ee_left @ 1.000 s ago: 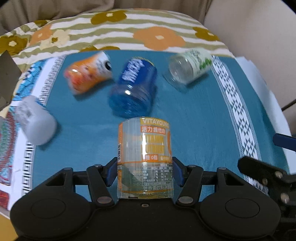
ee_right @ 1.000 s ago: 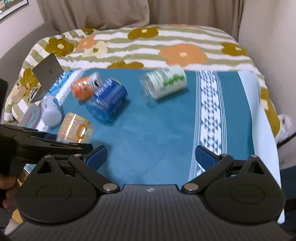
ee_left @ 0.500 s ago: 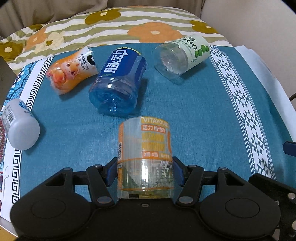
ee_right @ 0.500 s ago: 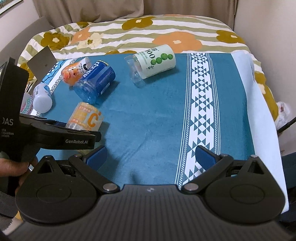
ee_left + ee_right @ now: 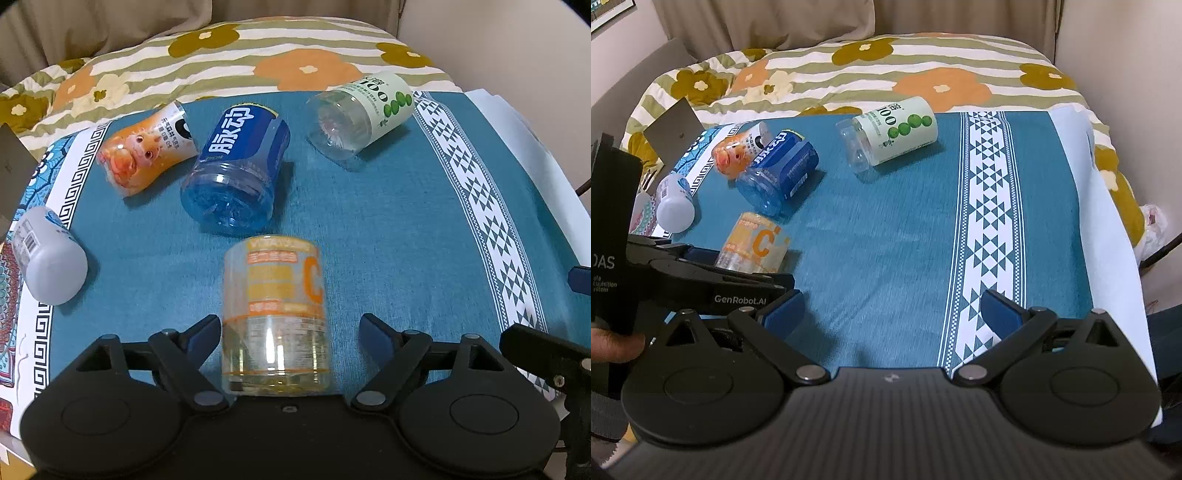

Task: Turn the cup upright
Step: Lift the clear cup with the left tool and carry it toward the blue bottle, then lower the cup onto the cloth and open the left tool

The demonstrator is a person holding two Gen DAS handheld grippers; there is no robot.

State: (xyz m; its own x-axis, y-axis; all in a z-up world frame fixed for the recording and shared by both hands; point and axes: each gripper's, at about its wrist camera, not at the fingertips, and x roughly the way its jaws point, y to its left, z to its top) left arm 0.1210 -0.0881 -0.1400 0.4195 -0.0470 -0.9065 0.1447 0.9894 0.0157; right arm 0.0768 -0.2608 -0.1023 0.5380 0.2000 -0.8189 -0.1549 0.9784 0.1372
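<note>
- Subject: the orange-labelled clear plastic cup (image 5: 274, 317) lies on its side on the blue tablecloth (image 5: 388, 229), between the fingers of the left gripper (image 5: 290, 328), just in front of the blue cup (image 5: 236, 173).
- Left gripper: jaws spread; a gap shows on the right side of the cup, and the left pad (image 5: 205, 330) sits at or near the wall.
- Right gripper (image 5: 892, 308): wide apart, holding nothing, over bare cloth.
- Handling, judged: empty thin plastic, light, smooth, and likely to flex or roll. Grip across the clear base section with moderate force.
- Change: half a second ago the left jaws were clamped on the cup; they have since released, and the label now shows a large "C", so the cup has rolled.
</note>
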